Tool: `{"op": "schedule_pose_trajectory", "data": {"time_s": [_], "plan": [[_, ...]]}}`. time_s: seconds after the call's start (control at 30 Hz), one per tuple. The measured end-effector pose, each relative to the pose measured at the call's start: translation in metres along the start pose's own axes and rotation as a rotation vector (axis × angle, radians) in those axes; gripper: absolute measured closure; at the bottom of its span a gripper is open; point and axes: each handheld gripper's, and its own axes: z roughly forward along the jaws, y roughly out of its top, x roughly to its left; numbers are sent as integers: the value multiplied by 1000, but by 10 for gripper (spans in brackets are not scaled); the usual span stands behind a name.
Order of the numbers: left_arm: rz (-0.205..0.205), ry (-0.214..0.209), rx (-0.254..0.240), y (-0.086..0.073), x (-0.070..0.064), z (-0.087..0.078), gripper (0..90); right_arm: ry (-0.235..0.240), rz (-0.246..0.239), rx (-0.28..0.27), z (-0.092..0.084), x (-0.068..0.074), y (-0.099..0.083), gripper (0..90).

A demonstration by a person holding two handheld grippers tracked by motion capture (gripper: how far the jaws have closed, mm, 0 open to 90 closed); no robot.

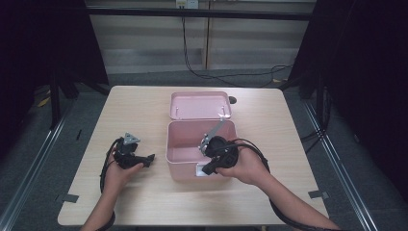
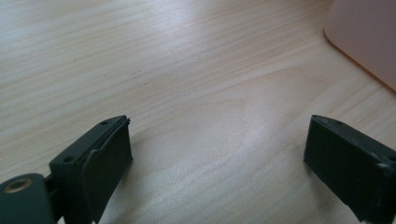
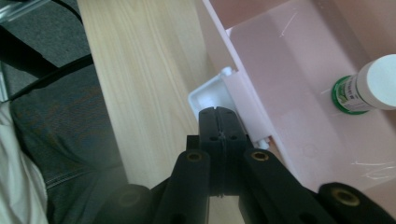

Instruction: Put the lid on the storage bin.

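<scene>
- Pale wood-grain tabletop (image 1: 134, 110) is seen from above, ringed by grey floor, dark curtains at both sides and black cables along the far wall.
- A pink box (image 1: 180, 159) is placed near the middle of the tabletop, open at the top; its pink lid (image 1: 199, 105) is laid flat just behind it, inner side up.
- The left hand-held gripper (image 1: 150, 159) is held low over the tabletop to the left of the box, apart from it, with the jaws pointed toward the box wall.
- In the left gripper view the two black jaws are spread wide, nothing is caught between them, bare wood is seen in the gap, and a corner of the pink box (image 2: 369, 37) is seen at the upper right.
- The right hand-held gripper (image 1: 206, 169) is held at the front rim of the box, near its white latch (image 1: 201, 170), by a hand reaching in from the lower right.
- In the right gripper view the jaws are pressed fully together, nothing is clamped between them, and their tips are placed right at the white latch (image 3: 208, 95) on the front wall of the pink box (image 3: 289, 79); whether they touch it cannot be told.
- A small bottle (image 3: 369, 86) with a white cap and a green label is seen lying on the floor of the box.
</scene>
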Motion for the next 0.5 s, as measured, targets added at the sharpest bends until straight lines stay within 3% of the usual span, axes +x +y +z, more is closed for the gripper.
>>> {"op": "schedule_pose_trajectory", "data": {"time_s": [0.33, 0.37, 0.5], "plan": [[13, -10, 11, 0, 0, 1, 23, 16, 6, -25, 2, -2, -4, 900], [13, -10, 11, 0, 0, 1, 23, 14, -14, -27, 2, -3, -5, 900], [16, -7, 46, 4, 0, 0, 23, 15, -15, -26, 2, -2, -5, 900]]}}
